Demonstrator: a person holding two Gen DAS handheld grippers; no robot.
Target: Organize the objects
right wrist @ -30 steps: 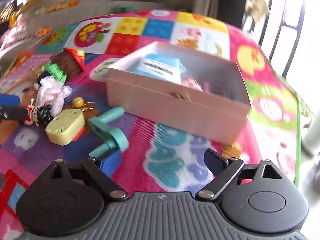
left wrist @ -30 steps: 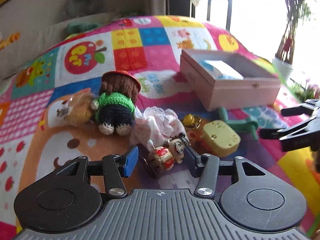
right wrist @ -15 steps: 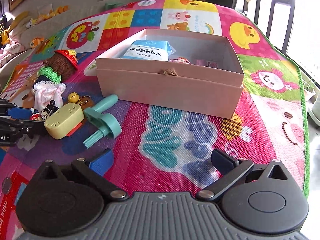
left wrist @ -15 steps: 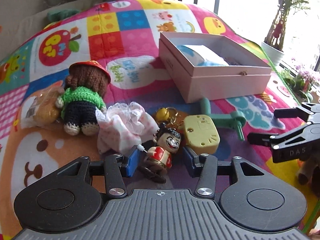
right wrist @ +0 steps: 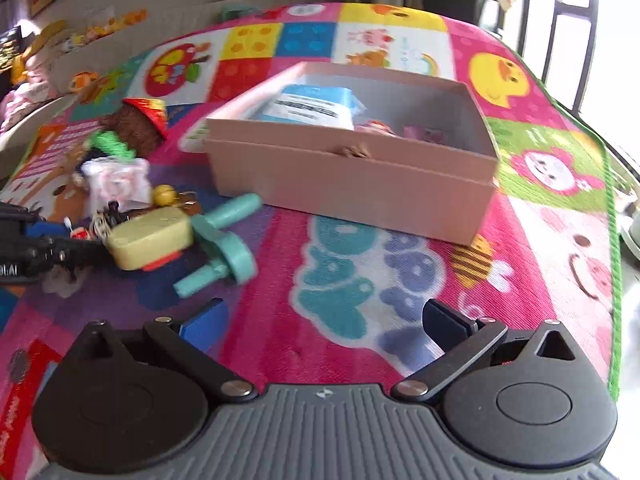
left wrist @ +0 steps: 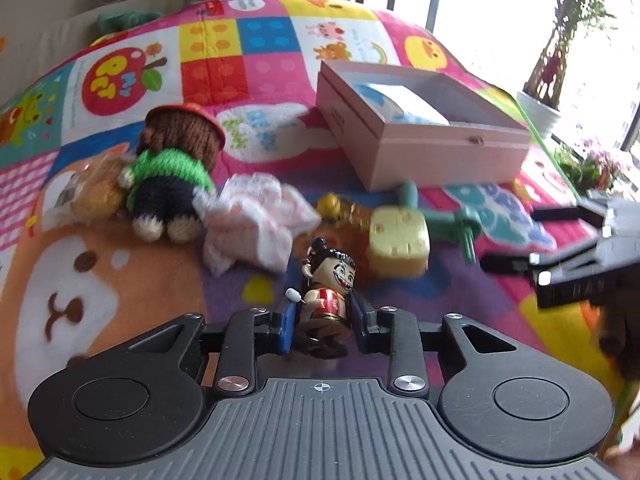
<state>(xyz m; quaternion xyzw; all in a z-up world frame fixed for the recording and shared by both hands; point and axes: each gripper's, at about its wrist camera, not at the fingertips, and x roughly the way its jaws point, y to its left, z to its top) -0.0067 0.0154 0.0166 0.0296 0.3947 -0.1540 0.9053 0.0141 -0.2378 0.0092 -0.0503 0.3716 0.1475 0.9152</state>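
While the left gripper [left wrist: 320,316] has its jaws squeezed on the little grinning toy man [left wrist: 330,284], he stands upright, head up, face turned toward the pink box [left wrist: 424,132]. He is near the mat's [left wrist: 120,272] front edge. The right gripper [right wrist: 324,320] hangs with jaws spread wide, holding nothing.

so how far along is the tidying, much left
Early on. The pink box already holds a blue packet and a few small items. The left gripper is shut on the little figurine. The knitted doll, yellow toy and teal tool remain on the mat.
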